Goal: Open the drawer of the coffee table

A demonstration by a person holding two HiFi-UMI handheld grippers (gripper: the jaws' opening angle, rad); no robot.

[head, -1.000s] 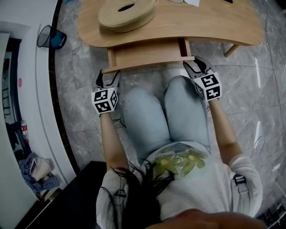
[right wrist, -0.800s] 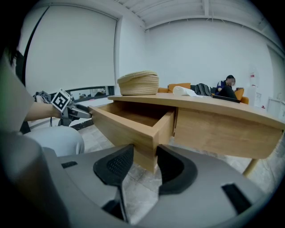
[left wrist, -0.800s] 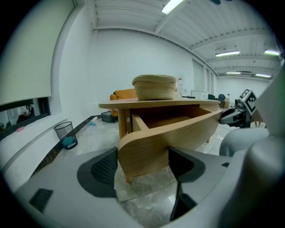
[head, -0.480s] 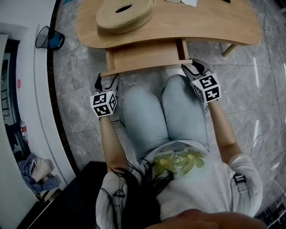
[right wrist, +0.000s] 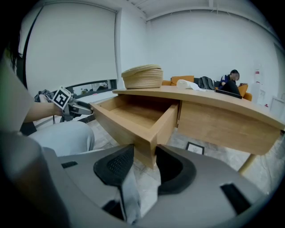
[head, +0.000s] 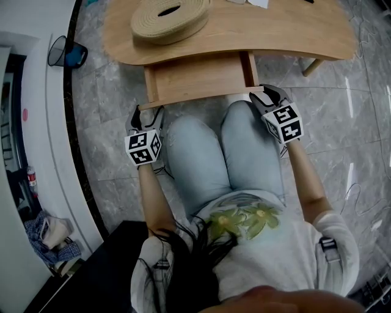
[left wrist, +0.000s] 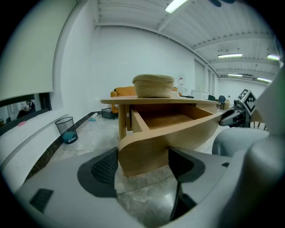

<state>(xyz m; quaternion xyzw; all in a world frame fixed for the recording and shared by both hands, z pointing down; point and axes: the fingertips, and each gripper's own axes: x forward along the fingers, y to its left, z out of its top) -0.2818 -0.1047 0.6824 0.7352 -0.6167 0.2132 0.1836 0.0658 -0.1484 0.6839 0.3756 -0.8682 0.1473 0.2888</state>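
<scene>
The light wooden coffee table (head: 275,33) has its drawer (head: 198,76) pulled out toward me, and the inside looks empty. My left gripper (head: 145,111) (left wrist: 142,162) is shut on the left end of the curved drawer front (left wrist: 147,147), both pads against the wood. My right gripper (head: 264,95) (right wrist: 144,162) is shut on the drawer's right front corner (right wrist: 149,144), which sits between its pads. Both grippers point down toward the drawer front, one at each end.
A coiled woven basket (head: 171,17) and white paper (head: 252,2) lie on the tabletop. My knees (head: 226,153) are right below the drawer front. A black wire bin (head: 67,52) stands on the marble floor at the left, and a table leg (head: 311,67) at the right.
The drawer has slid a little further out from under the tabletop. Both grippers have come toward me with its front, the left one more visibly.
</scene>
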